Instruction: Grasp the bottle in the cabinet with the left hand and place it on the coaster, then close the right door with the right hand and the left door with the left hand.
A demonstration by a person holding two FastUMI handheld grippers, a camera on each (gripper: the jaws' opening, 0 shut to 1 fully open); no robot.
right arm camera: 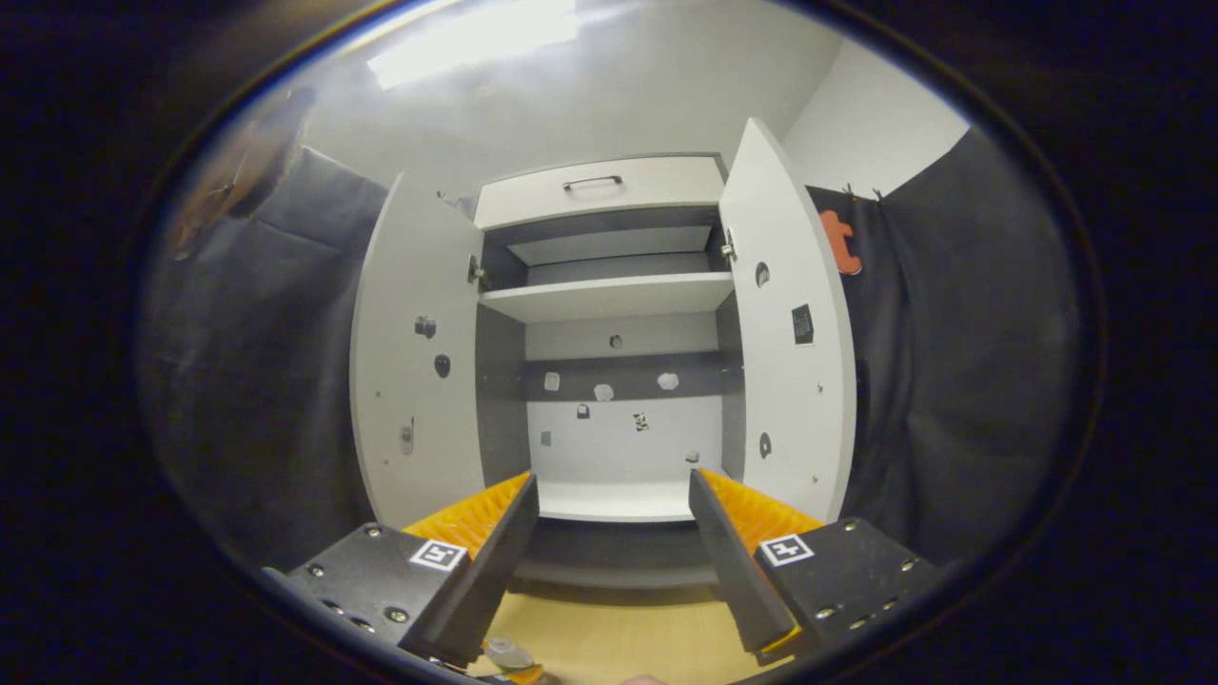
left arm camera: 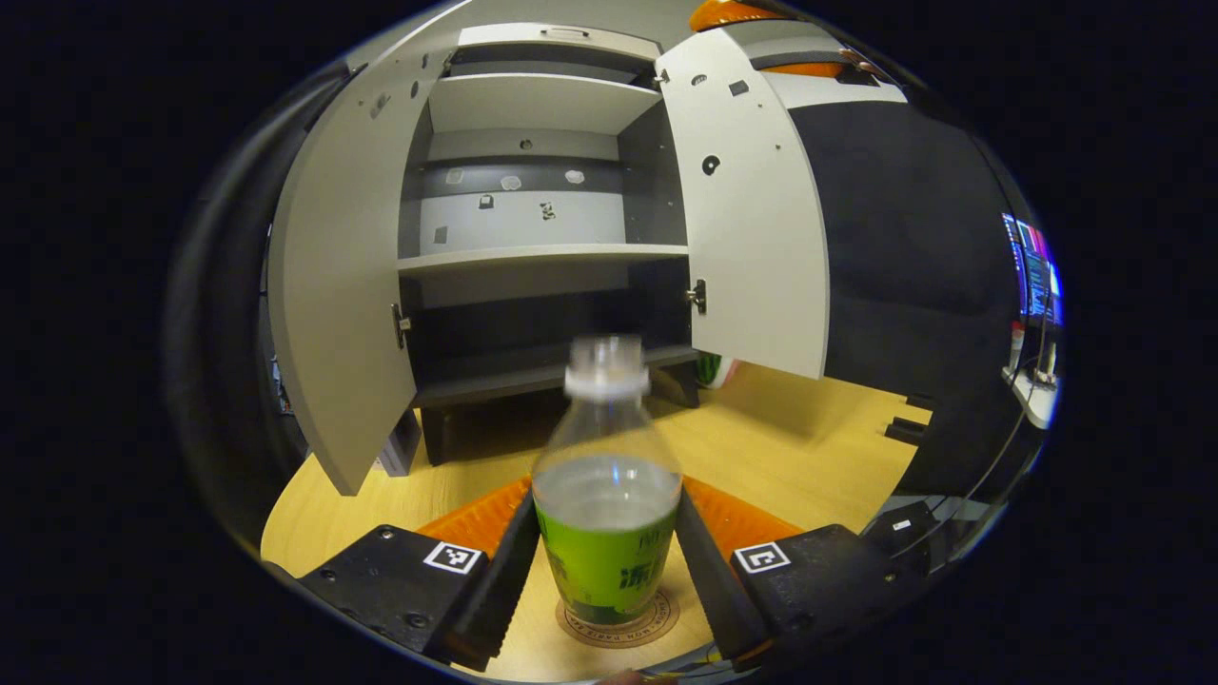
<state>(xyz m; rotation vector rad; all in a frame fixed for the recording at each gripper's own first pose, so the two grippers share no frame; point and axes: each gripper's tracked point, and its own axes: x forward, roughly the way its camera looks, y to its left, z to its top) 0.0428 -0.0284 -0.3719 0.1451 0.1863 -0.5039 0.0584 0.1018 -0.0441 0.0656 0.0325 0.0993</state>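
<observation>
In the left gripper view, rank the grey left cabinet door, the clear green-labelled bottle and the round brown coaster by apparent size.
1. Grey left cabinet door, largest.
2. Clear green-labelled bottle; it is very near the camera, so it looks bigger than it is.
3. Round brown coaster, smallest, partly covered by the bottle.

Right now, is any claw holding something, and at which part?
The left claw holds the bottle by its labelled lower body, standing on the coaster. The right claw holds nothing.

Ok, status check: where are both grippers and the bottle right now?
Left gripper around bottle, bottle standing on coaster. Right gripper open, facing cabinet. Both doors open: left door, right door. Nothing in the way.
</observation>
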